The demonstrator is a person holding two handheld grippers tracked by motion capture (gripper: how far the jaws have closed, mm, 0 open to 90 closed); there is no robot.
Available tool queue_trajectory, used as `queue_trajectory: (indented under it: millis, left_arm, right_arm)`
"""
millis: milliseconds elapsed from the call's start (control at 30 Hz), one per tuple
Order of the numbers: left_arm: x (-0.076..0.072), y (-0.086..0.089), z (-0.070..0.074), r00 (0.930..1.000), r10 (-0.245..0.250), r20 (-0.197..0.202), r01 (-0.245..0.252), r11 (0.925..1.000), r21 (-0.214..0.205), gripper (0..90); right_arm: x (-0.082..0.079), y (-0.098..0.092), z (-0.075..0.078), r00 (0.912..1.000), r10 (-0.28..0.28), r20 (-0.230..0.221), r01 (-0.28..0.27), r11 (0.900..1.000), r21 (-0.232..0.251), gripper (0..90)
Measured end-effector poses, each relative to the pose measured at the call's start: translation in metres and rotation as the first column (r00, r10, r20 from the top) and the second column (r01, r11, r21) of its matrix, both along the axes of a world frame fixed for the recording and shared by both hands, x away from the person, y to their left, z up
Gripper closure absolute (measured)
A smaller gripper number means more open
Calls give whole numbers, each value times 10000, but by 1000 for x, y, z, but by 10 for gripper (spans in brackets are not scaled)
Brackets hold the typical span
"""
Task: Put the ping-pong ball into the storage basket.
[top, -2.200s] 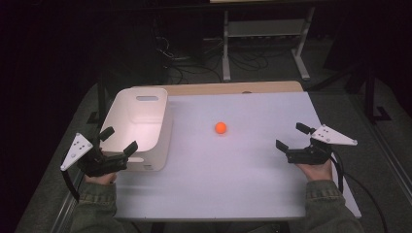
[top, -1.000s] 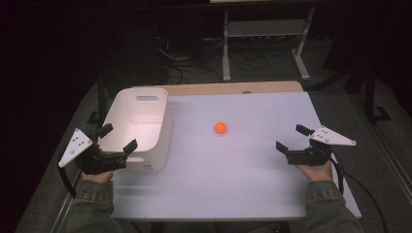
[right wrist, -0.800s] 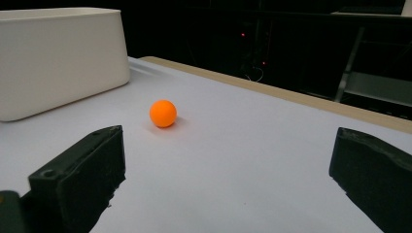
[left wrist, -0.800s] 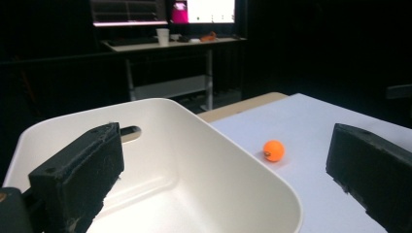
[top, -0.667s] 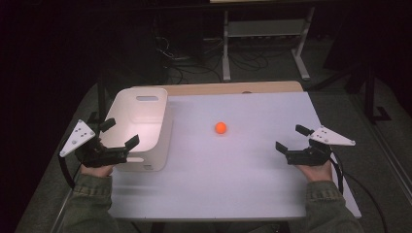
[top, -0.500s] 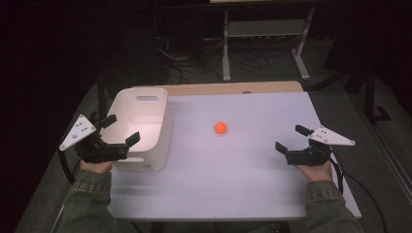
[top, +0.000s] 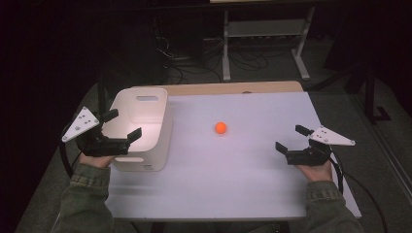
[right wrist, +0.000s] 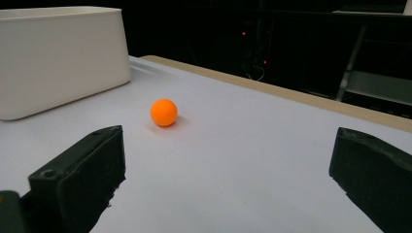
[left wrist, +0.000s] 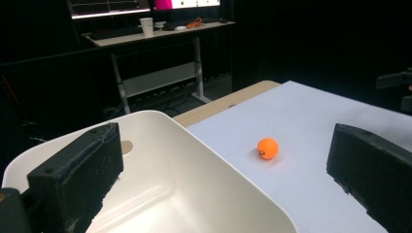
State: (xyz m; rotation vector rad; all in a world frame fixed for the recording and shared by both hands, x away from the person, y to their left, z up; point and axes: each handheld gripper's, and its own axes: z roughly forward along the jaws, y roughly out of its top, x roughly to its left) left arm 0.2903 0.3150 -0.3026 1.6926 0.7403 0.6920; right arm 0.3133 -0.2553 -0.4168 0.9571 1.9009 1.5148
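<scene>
A small orange ball (top: pixel 220 127) lies alone on the white table (top: pixel 243 184), right of a white plastic bin (top: pixel 156 124). The bin (left wrist: pixel 194 194) looks empty inside. My left gripper (top: pixel 121 124) hovers open over the bin's near left corner, its jaws wide apart with nothing between them; in its own view the ball (left wrist: pixel 267 148) lies beyond the bin's rim. My right gripper (top: pixel 292 138) is open above the table's right side, pointing toward the ball (right wrist: pixel 163 112), a good distance short of it.
A wooden strip (top: pixel 233 89) runs along the table's far edge. Beyond it, in the dark, stand a metal desk frame (top: pixel 265 34) and cables on the floor. The bin's wall (right wrist: pixel 58 58) stands left of the ball in the right gripper view.
My left gripper has risen and moved forward and right, from beside the bin's near left corner to over it. The right gripper and the ball have stayed put.
</scene>
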Motion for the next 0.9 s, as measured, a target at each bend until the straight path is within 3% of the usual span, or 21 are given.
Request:
queue_trajectory:
  millis: [500,900]
  left_arm:
    - [16,-8,10,9989,-272,-371,288,9986,447,0]
    - [25,-18,22,9977,-542,-411,576,9946,865,0]
  right_arm:
    - [0,0,0,10000,-9,15,9,10000,-7,0]
    - [1,0,0,10000,15,6,-15,10000,-35,0]
